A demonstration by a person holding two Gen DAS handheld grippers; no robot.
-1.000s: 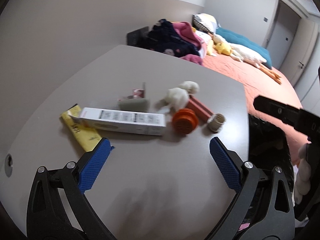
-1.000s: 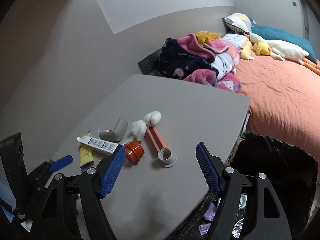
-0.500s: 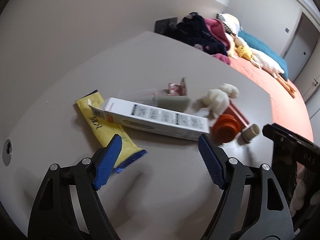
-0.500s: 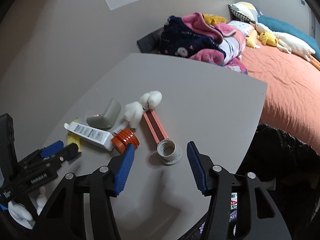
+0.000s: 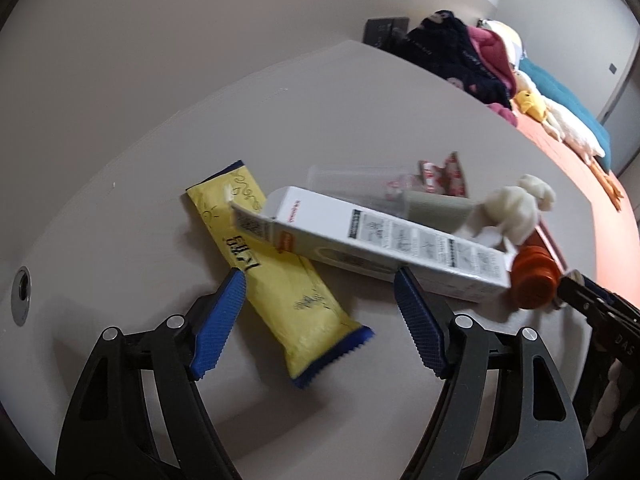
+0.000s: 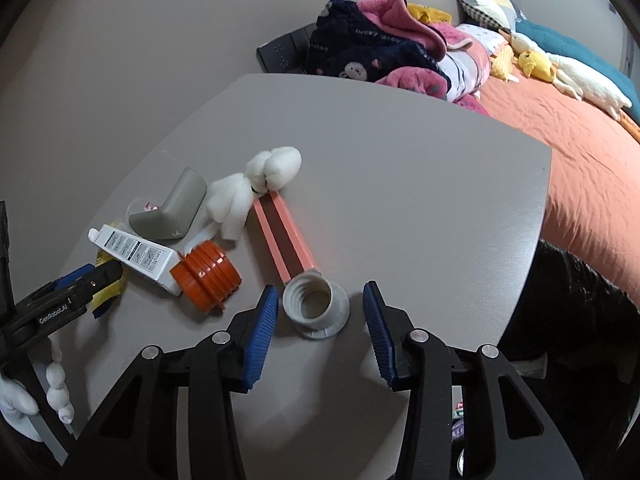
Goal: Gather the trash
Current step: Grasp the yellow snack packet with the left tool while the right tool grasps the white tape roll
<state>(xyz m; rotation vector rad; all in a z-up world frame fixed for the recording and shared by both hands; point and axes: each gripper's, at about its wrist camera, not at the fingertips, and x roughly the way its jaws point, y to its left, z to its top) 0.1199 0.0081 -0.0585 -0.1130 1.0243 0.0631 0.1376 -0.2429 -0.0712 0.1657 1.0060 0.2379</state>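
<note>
My right gripper (image 6: 319, 334) is closing around the grey threaded cap (image 6: 316, 307) near the desk (image 6: 400, 184) edge, pads not touching; left gripper (image 5: 318, 320) apart over the yellow wrapper (image 5: 276, 280).

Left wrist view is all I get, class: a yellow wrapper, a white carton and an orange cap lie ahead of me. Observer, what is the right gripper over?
Observer: The right gripper straddles a grey ribbed ring. Its jaws are closing, and the pads are not yet touching it.
Operator: Does anything lie against that ring?
Observer: Yes, a long pink box ends right at its far side.
Operator: Where could the trash go?
Observer: A black bin bag sits just off the right edge of the table in the right wrist view.
</note>
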